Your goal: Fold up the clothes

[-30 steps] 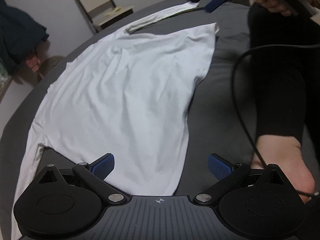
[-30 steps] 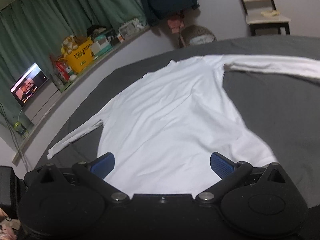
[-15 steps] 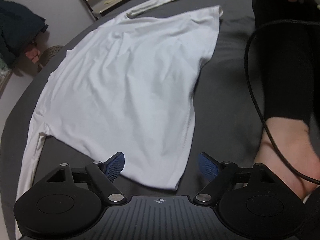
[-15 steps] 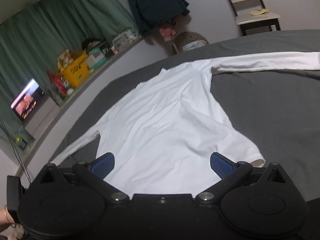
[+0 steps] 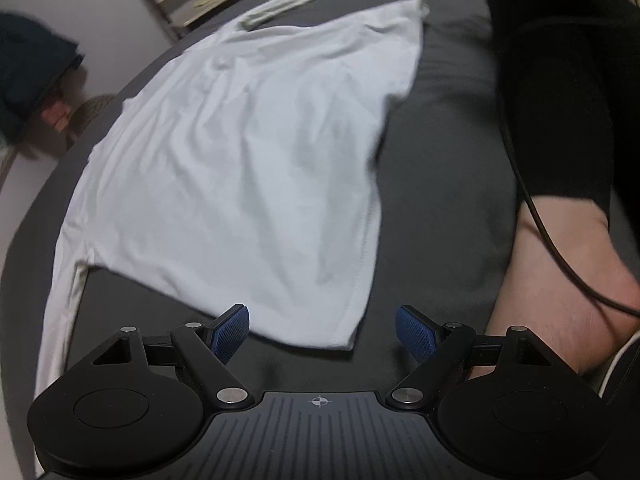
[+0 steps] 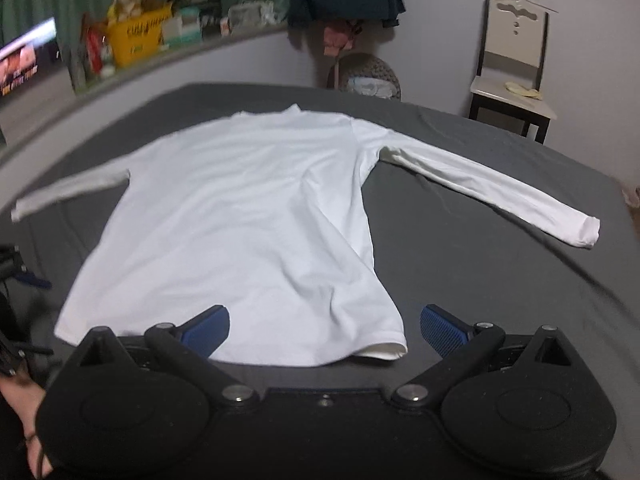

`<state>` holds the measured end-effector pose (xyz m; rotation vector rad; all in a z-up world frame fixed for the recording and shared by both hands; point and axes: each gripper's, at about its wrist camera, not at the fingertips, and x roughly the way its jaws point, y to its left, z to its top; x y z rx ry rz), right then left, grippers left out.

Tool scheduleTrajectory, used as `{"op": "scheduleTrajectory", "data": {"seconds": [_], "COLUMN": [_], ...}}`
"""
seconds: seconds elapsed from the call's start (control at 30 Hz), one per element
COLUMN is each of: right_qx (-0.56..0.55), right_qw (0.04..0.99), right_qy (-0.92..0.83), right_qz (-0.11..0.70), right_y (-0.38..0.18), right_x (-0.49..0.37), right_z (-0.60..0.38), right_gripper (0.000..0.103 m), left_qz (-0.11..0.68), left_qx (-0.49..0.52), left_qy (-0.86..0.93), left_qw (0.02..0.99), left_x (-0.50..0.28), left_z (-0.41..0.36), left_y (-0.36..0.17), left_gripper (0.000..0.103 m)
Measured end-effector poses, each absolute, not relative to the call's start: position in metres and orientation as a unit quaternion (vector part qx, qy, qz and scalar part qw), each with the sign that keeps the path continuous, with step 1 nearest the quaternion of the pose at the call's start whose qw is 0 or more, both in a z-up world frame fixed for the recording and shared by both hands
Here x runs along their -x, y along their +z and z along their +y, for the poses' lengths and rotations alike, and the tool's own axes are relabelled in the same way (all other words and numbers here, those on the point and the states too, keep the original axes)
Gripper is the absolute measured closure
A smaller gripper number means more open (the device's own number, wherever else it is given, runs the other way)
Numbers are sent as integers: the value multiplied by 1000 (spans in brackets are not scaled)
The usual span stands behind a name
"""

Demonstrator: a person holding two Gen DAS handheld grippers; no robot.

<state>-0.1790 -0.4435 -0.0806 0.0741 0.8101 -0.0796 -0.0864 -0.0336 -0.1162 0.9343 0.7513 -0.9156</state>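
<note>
A white long-sleeved shirt (image 5: 248, 152) lies flat on a dark grey bed (image 5: 440, 168), sleeves spread out. My left gripper (image 5: 322, 330) is open and empty, just short of the shirt's near hem corner. In the right wrist view the shirt (image 6: 240, 216) lies lengthwise, collar far, the right sleeve (image 6: 488, 192) stretched to the right. My right gripper (image 6: 325, 328) is open and empty, hovering over the hem, near its right corner.
The person's black-clad leg and bare foot (image 5: 568, 272) rest on the bed at the right, with a black cable (image 5: 532, 208) across them. A chair (image 6: 516, 64), a basket (image 6: 368, 76) and a cluttered shelf (image 6: 152, 36) stand beyond the bed.
Both grippers drew back from over the shirt to its hem edge. The right wrist view swung right, so the whole right sleeve shows. The left jaws narrowed slightly but stay open.
</note>
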Motion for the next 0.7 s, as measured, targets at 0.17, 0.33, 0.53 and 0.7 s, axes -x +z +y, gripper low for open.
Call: {"op": "scheduleTrajectory", "data": {"seconds": [0.17, 0.33, 0.53, 0.7], "right_qx": [-17, 20, 161, 295], "right_qw": [907, 898, 850, 787], "right_qy": [-31, -30, -17, 57], "right_qz": [420, 440, 502, 539], "right_y": [-87, -86, -105, -135], "right_x": [169, 159, 140, 128], "right_z": [-453, -459, -459, -445], "right_gripper": [1, 1, 10, 29], "left_qz": [326, 328, 344, 311], "left_qx": [-489, -497, -465, -453], "left_qy": [-425, -419, -421, -423], "left_qw": [688, 685, 699, 721], "left_x": [93, 84, 68, 70], "left_z": [-45, -48, -40, -24], "left_y": [-133, -141, -139, -116], "left_gripper": [42, 62, 98, 98]}}
